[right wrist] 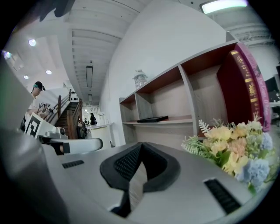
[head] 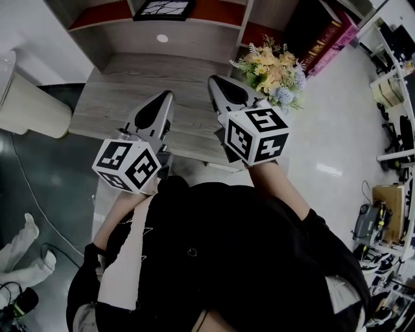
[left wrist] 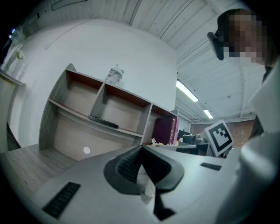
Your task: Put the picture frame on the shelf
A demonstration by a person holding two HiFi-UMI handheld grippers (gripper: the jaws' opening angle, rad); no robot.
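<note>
The picture frame (head: 163, 8) is dark with a white crackle pattern and lies flat in the shelf's middle compartment (head: 214, 11). It shows as a thin dark slab in the left gripper view (left wrist: 103, 122) and in the right gripper view (right wrist: 152, 118). Both grippers hover over the wooden desk (head: 123, 97), well short of the shelf and pointing toward it. My left gripper (head: 170, 94) (left wrist: 141, 148) is shut with nothing between its pads. My right gripper (head: 213, 79) (right wrist: 140, 144) is shut and empty too.
A bunch of artificial flowers (head: 272, 68) (right wrist: 236, 146) stands at the desk's right end, close to the right gripper. Maroon books (head: 331, 39) (right wrist: 245, 83) fill the right compartment. A glass bottle (left wrist: 114, 75) stands on top of the shelf. A pale cylinder (head: 29, 104) sits left of the desk.
</note>
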